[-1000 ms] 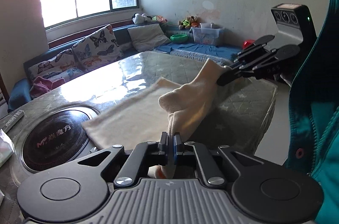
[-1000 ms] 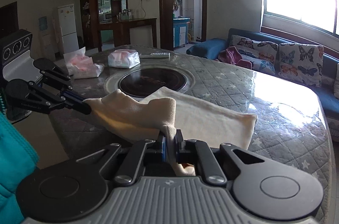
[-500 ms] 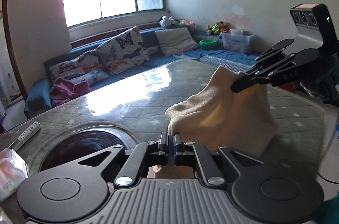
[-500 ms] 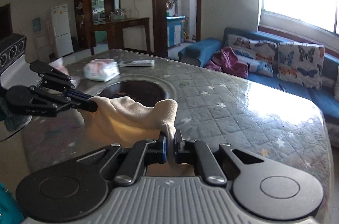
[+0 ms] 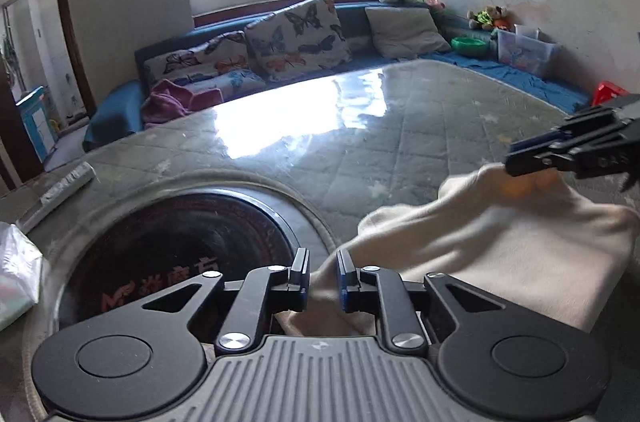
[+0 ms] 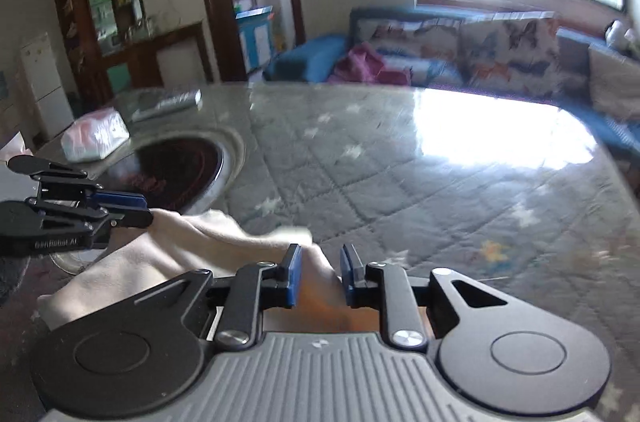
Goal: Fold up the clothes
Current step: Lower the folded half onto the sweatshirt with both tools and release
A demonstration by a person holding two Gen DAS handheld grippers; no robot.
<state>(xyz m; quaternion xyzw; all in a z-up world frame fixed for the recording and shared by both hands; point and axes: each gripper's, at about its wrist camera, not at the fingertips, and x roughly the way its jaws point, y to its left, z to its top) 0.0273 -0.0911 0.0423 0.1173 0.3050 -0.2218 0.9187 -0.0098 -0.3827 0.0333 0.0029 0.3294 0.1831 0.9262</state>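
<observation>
A cream cloth (image 5: 500,246) lies in a low bunched heap on the near edge of the quilted grey table top (image 5: 400,126). My left gripper (image 5: 323,276) is open, its blue pads either side of a fold of the cloth. My right gripper (image 6: 318,276) is open too, with the cloth (image 6: 192,250) lying between and under its jaws. Each gripper shows in the other's view: the right one (image 5: 516,158) at the right edge, the left one (image 6: 140,210) at the left edge, both right over the cloth.
A round black induction hob (image 5: 176,246) is set into the table, left of the cloth. A remote (image 6: 168,102) and plastic-wrapped tissue packs (image 6: 96,138) lie beyond it. A blue sofa with butterfly cushions (image 5: 288,38) runs under the window.
Both grippers came down with the cloth to the near table edge and opened, letting the cloth drop into a heap. Earlier both were shut on it and held it up.
</observation>
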